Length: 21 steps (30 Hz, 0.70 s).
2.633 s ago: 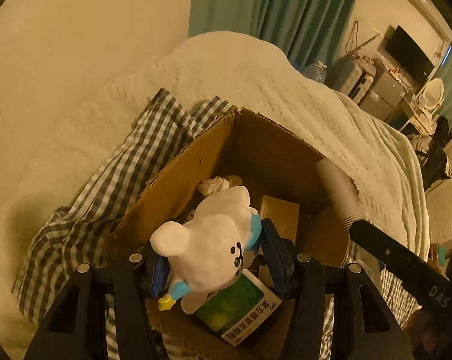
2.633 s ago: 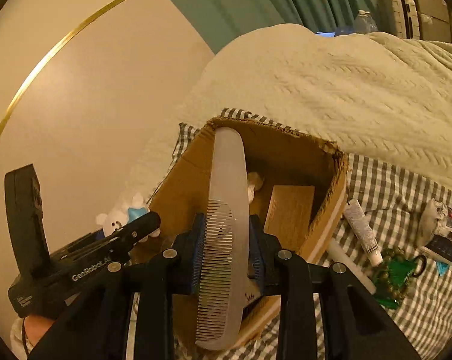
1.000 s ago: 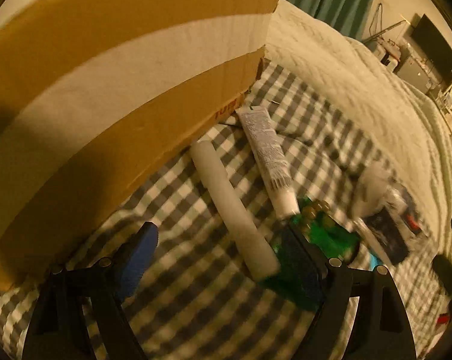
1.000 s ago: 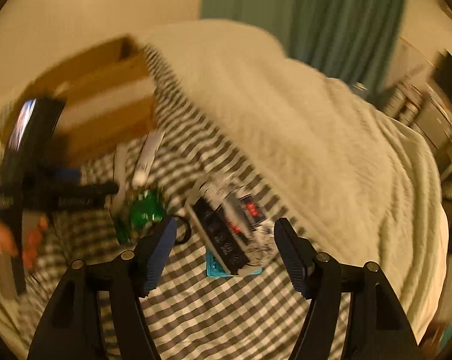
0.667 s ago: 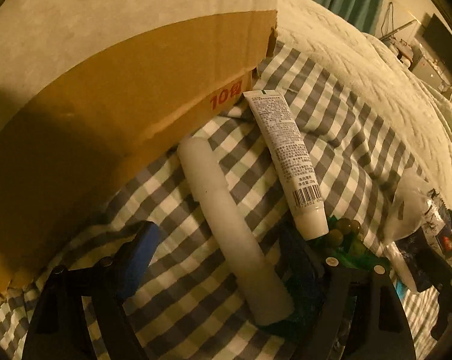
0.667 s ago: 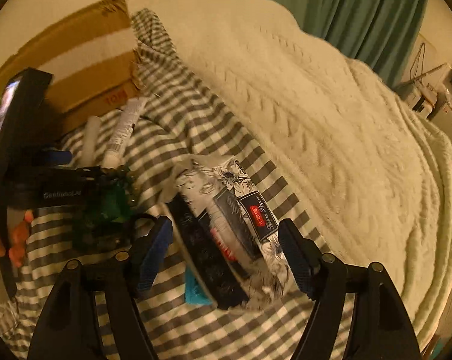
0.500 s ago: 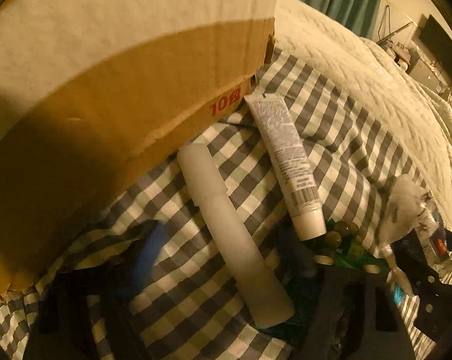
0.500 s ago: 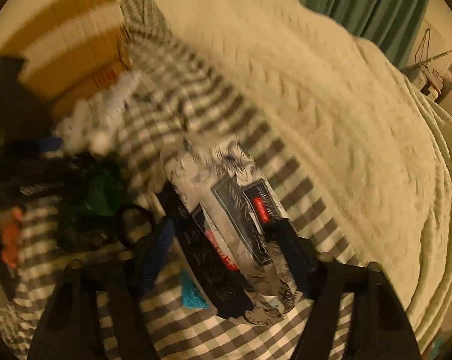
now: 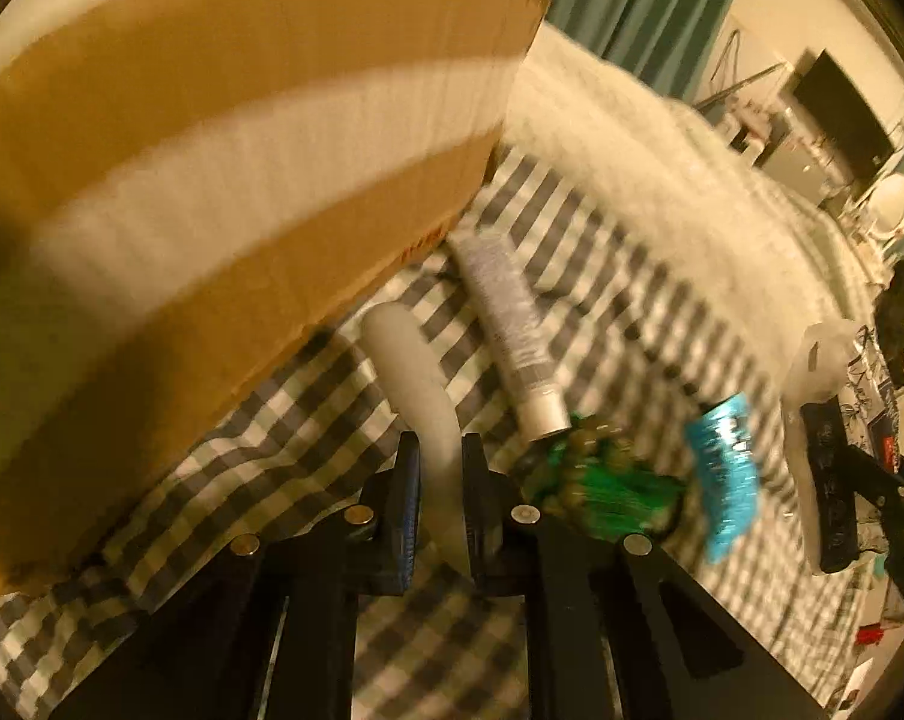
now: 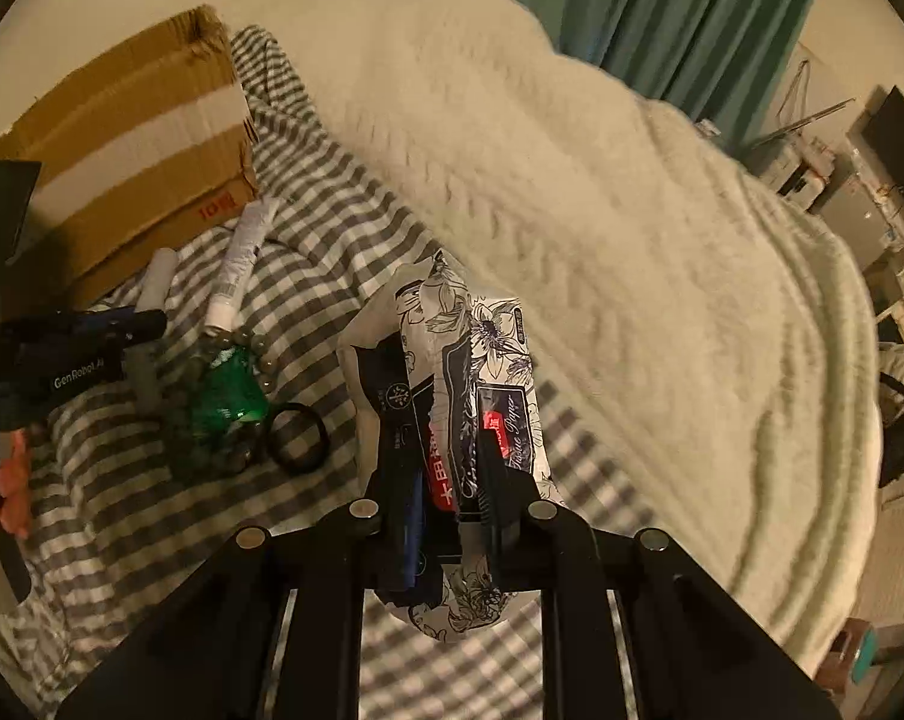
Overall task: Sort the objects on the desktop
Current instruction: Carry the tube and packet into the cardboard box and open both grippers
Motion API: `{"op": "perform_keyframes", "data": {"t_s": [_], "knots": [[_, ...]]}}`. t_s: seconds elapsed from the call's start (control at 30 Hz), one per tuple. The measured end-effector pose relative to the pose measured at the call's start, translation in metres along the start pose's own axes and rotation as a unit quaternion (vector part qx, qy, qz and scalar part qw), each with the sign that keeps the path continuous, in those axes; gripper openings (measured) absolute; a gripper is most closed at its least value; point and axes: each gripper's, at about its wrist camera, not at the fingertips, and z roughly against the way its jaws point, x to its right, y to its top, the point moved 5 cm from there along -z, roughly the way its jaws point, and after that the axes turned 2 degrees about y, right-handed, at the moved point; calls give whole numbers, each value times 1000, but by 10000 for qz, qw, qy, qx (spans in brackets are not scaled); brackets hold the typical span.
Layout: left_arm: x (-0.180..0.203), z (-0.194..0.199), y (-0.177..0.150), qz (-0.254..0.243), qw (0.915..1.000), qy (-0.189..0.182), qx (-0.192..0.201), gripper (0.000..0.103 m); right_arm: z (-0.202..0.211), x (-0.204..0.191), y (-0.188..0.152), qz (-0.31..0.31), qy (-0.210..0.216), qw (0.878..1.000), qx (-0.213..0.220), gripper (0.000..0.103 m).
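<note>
Half a second ago: both claws wide and holding nothing. Now both pinched shut on something new.

Left claw (image 9: 439, 480) squeezed tight on the near end of the white stick (image 9: 413, 372). Rest of the stick pointing away along the checked cloth (image 9: 308, 396) toward the box (image 9: 212, 180), close to its side wall. Hard to say yet whether lifted or flat on the cloth.

Right claw (image 10: 446, 510) squeezed on the tissue pack (image 10: 476, 384), with the dark pouch (image 10: 392, 396) pressed against the pack's left side. Pack out in the middle of the cloth, next to the cream blanket (image 10: 602, 210).

Left behind on the cloth: tube (image 9: 506, 324) just beside the stick, green bead thing (image 9: 602, 480) at the tube's cap end, blue packet (image 9: 722, 468) beside that, black ring (image 10: 296, 438) touching the beads.

So, two fresh grabs made at once. Probably next: up, over to the box, and drop in. Box wall tall, so a good lift needed. Stick held at one end only, so maybe a droop or a swing. Pack soft and floppy, and the pouch maybe not really held, so a slip possible.
</note>
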Motion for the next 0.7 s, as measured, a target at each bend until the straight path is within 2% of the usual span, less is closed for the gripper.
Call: {"op": "perform_keyframes", "data": {"t_s": [0.17, 0.2, 0.37, 0.5, 0.57, 0.6, 0.7], "knots": [[11, 48, 13, -45, 9983, -552, 199, 13, 64, 8, 14, -458, 13, 9986, 277, 14], [18, 51, 25, -89, 9977, -628, 218, 13, 79, 7, 18, -536, 26, 9979, 363, 14], [30, 119, 72, -423, 9910, -1041, 725, 13, 156, 0, 51, -950, 281, 9916, 826, 14], [25, 164, 125, -191, 9861, -1398, 881, 13, 204, -16, 90, -1219, 581, 9839, 1168, 14], [17, 192, 150, -336, 9846, -1362, 1045, 13, 221, -30, 113, -1159, 530, 9827, 1341, 14], [10, 204, 148, -446, 9842, -1297, 1120, 13, 228, -37, 126, -1142, 562, 9815, 1434, 14], [-6, 231, 168, -955, 9822, -930, 1322, 13, 237, -62, 159, -1166, 742, 9762, 1673, 14]]}}
